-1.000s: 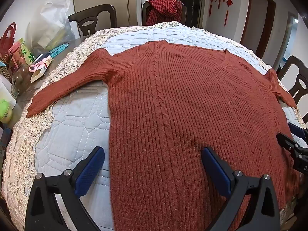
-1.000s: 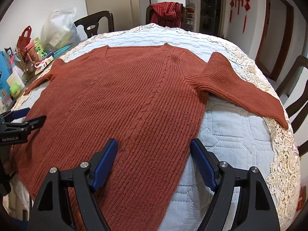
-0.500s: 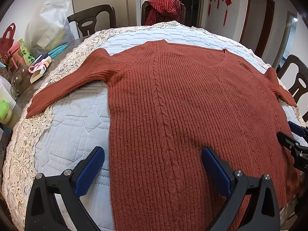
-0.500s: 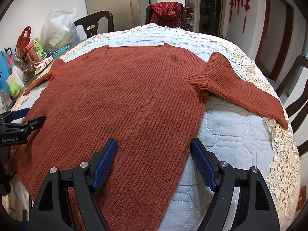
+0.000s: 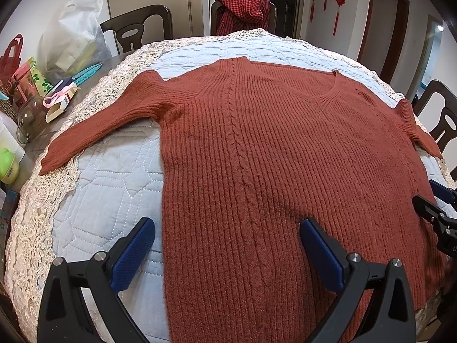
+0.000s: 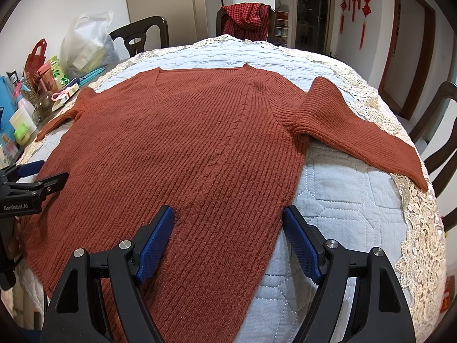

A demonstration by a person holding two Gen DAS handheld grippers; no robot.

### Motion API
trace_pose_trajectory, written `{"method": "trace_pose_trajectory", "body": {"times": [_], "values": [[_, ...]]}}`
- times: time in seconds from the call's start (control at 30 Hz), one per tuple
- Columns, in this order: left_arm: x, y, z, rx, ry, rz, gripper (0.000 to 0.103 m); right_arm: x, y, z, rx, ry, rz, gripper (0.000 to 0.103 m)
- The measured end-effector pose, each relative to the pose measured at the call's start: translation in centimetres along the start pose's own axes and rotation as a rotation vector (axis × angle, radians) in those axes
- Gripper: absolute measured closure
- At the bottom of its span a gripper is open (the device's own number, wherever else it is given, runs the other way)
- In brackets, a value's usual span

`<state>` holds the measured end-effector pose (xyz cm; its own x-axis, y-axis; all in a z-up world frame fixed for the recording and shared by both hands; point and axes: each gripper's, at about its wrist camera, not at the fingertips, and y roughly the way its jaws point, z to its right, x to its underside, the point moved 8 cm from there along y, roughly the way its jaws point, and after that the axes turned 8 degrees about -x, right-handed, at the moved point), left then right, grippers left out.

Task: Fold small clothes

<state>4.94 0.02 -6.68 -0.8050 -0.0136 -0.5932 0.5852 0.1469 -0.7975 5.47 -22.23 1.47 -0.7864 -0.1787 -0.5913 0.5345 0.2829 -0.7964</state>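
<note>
Both jaws wide, holding nothing | sweater point(image 5: 271, 171) side edges lie between each pair

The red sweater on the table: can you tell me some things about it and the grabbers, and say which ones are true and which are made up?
1. The sweater lies spread out flat on the quilted cloth. True.
2. The left gripper is squeezing the sweater. False: its jaws stand wide open, holding nothing.
3. The sweater has a V-shaped neck. True.
4. The right gripper is shut. False: it is open too, spanning the sweater's side edge.
5. A red checked cloth hangs on the far chair. True.
</note>
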Motion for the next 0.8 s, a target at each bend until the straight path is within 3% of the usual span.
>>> {"method": "trace_pose_trajectory", "body": {"times": [0.8], "values": [[0.29,0.06,-0.02,-0.004,-0.001,-0.006,0.0,-0.1,0.1,-0.11,0.003,0.003,-0.012,0.025]]}}
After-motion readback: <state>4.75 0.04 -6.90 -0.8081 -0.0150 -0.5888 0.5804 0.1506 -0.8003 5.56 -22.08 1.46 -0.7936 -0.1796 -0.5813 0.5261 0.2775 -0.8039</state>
